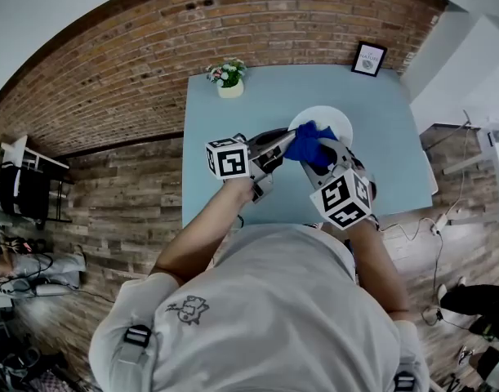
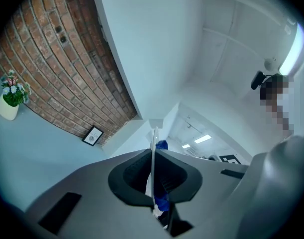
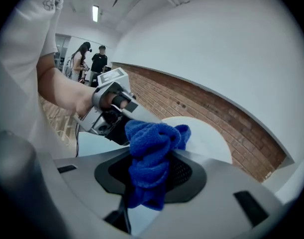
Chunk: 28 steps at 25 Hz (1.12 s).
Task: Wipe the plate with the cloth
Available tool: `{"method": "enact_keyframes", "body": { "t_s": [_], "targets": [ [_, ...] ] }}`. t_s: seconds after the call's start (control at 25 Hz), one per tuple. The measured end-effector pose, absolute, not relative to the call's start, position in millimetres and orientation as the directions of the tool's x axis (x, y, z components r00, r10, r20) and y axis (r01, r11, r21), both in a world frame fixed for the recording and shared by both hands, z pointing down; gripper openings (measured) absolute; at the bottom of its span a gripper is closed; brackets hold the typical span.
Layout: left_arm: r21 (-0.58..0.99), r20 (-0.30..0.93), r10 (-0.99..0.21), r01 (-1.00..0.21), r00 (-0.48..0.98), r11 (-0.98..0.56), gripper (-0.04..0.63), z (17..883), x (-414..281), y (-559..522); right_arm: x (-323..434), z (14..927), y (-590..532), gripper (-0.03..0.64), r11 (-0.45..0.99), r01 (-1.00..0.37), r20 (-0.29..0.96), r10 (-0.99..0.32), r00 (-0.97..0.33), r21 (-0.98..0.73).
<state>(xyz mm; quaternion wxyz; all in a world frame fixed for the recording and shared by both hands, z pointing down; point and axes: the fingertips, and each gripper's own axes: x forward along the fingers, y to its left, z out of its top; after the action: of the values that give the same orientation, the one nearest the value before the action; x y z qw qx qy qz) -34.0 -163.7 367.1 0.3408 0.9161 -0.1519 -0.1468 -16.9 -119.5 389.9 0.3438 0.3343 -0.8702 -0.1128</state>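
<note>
Wiping looks under way, by my reading. At the left, the left claw [image 2: 153,153] is clamped on the plate [image 1: 323,118], biting its rim at about eight o'clock in the head view. In the left gripper view the rim shows edge-on as a thin white line between the jaws. The plate is over the middle of the pale-blue desk [image 1: 224,170], seemingly held up off it and tilted. A bunched blue cloth [image 1: 311,144] covers the plate's face around six o'clock, gripped tight in the right claw [image 3: 151,156]. The bare face from ten to two o'clock looks plain white and round, with no soil I can make out. How much wiping is left I cannot judge; the covered part has yet to show.
</note>
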Motion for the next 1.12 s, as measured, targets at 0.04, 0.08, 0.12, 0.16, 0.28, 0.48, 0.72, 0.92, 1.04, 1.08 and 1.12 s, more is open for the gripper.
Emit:
{"method": "enact_keyframes", "body": {
  "t_s": [0.04,0.08,0.12,0.16,0.28,0.48,0.72,0.92,1.04,1.08,1.12],
  "targets": [
    [0.672,-0.169,-0.385,-0.18,0.907,-0.718,0.023,367,-36,-165,-18,397,-115,0.135,0.77,-0.499,0.537,-0.636,-0.554,0.398],
    [0.676,-0.171,-0.389,-0.18,0.905,-0.715,0.023,367,-38,-166,-18,404,-110,0.135,0.787,-0.497,0.55,-0.614,-0.566,0.367],
    [0.678,-0.17,-0.392,-0.182,0.904,-0.712,0.023,368,-41,-167,-17,410,-106,0.135,0.798,-0.498,0.562,-0.596,-0.574,0.338],
    [0.678,-0.166,-0.395,-0.186,0.904,-0.711,0.023,369,-45,-168,-13,415,-104,0.135,0.804,-0.503,0.573,-0.585,-0.574,0.317],
    [0.656,-0.143,-0.398,-0.214,0.906,-0.723,0.023,371,-56,-173,6,422,-109,0.135,0.792,-0.536,0.592,-0.59,-0.549,0.292],
    [0.617,-0.114,-0.385,-0.239,0.916,-0.75,0.021,377,-70,-169,48,412,-120,0.135,0.725,-0.627,0.574,-0.653,-0.495,0.284],
    [0.549,-0.088,-0.375,-0.269,0.923,-0.791,0.018,379,-75,-161,98,386,-135,0.137,0.63,-0.716,0.496,-0.744,-0.447,0.3],
    [0.376,-0.063,-0.342,-0.295,0.938,-0.878,0.018,362,-69,-152,111,349,-145,0.137,0.576,-0.757,0.409,-0.799,-0.441,0.308],
    [0.216,-0.041,-0.327,-0.311,0.944,-0.926,0.018,348,-61,-144,114,331,-148,0.135,0.551,-0.752,0.376,-0.825,-0.423,0.362],
    [0.159,-0.034,-0.326,-0.317,0.945,-0.935,0.018,343,-59,-141,115,325,-148,0.136,0.545,-0.752,0.363,-0.831,-0.422,0.371],
    [0.102,-0.029,-0.328,-0.324,0.944,-0.941,0.018,339,-57,-139,117,318,-148,0.137,0.537,-0.755,0.349,-0.837,-0.422,0.375]
  ]
}}
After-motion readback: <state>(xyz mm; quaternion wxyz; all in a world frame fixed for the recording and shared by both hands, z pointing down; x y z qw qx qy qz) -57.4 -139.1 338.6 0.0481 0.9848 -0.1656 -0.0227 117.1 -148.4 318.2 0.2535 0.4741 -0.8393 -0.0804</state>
